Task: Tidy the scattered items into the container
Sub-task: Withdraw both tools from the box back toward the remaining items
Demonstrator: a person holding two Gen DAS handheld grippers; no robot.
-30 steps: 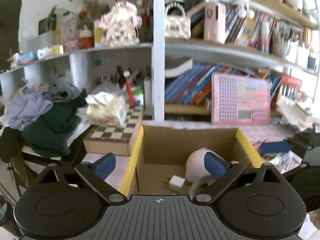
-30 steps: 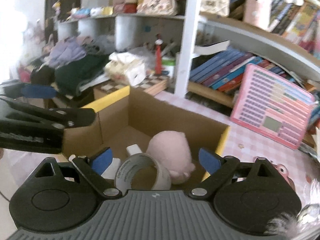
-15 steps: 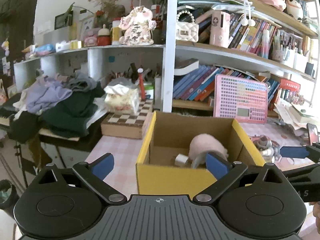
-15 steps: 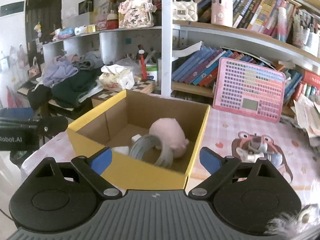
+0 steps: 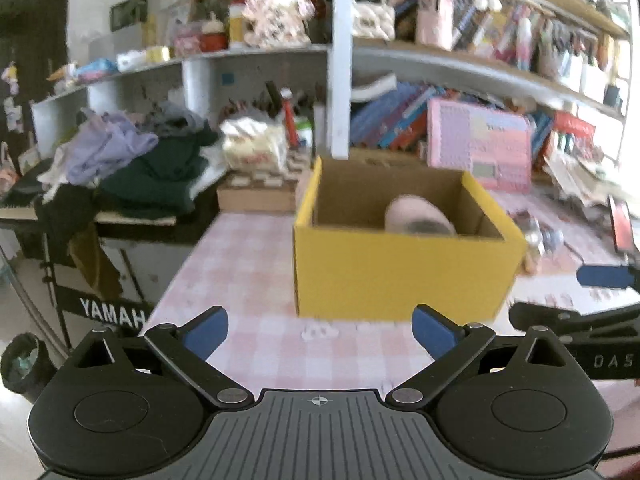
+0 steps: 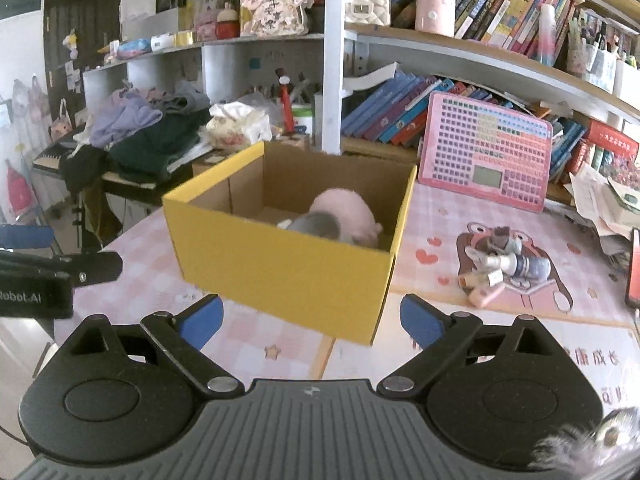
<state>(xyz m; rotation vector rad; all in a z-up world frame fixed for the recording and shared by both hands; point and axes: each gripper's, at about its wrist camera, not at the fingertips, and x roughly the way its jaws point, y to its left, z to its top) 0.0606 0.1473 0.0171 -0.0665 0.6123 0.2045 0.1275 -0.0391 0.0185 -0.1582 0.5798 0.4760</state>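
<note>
A yellow cardboard box (image 5: 400,276) (image 6: 280,268) stands on the pink checked table. Inside it lie a pink plush toy (image 6: 348,212) (image 5: 416,212) and a grey tape roll (image 6: 316,226). My left gripper (image 5: 320,330) is open and empty, low over the table in front of the box. My right gripper (image 6: 310,318) is open and empty, in front of the box's near right corner. Several small bottles and tubes (image 6: 504,268) lie on a bear mat to the right of the box.
A pink keyboard toy (image 6: 484,156) leans on the bookshelf behind the box. A clothes pile (image 5: 140,160) and a chessboard box (image 5: 260,188) sit at the left. A tissue pack (image 6: 236,126) lies behind the box. The table's left edge (image 5: 180,272) is near.
Both grippers have pulled back and away from above the box; the box now appears smaller and farther. Its contents have not changed.
</note>
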